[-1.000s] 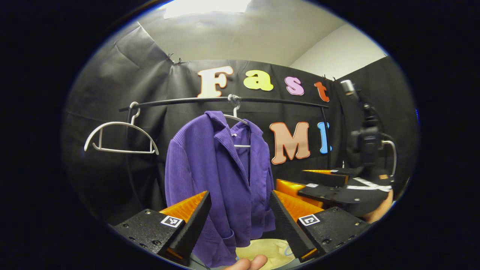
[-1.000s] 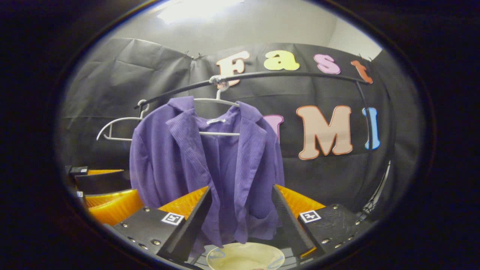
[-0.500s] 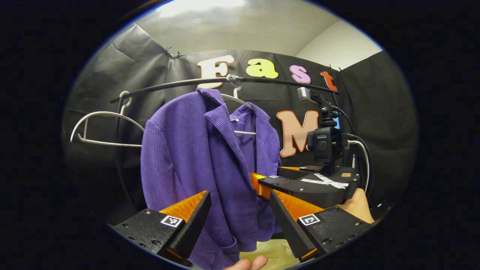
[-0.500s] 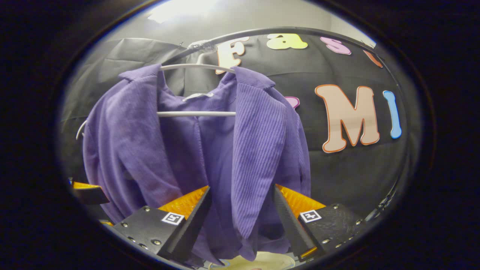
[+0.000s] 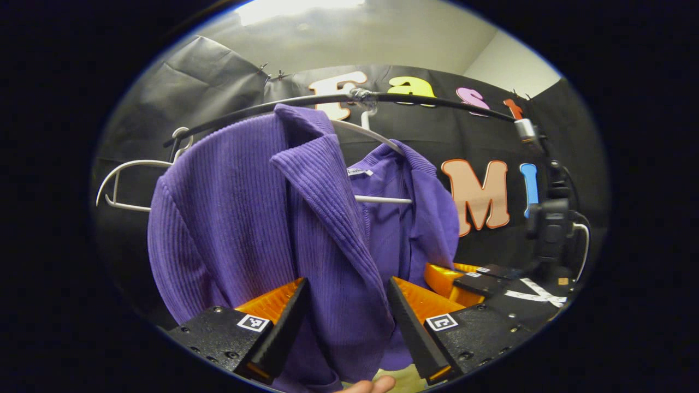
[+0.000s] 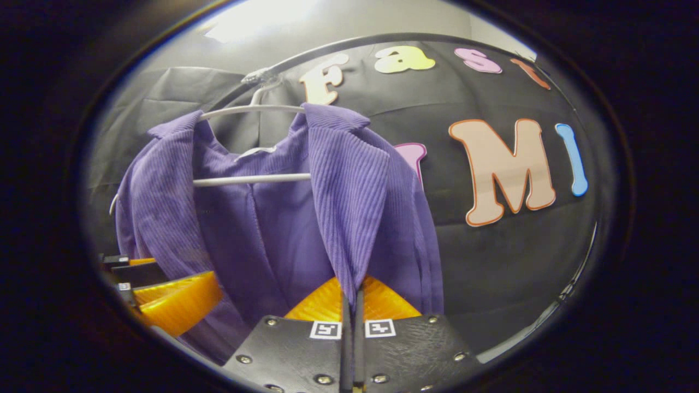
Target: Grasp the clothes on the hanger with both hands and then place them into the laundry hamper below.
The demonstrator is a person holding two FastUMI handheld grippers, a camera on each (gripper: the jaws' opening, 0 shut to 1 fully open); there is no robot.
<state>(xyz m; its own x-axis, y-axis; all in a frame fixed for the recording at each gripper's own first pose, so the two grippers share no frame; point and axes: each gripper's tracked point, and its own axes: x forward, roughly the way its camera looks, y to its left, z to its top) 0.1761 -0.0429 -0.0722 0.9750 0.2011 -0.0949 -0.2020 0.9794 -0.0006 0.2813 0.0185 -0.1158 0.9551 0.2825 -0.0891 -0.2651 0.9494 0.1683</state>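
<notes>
purple jacket [image 5: 262, 218] hangs on its white hanger [image 6: 248, 179] from the rail [image 5: 306, 101]; right gripper [image 6: 352, 292] pinches the lapel edge, left gripper [image 5: 345, 295] spread wide around the front panel.

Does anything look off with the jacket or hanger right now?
Nothing looks damaged or spilled. The purple jacket hangs open on its white hanger, one lapel pinched in the shut right gripper. The left gripper is open, straddling the other front edge. A second, bare hanger hangs on the rail.
</notes>
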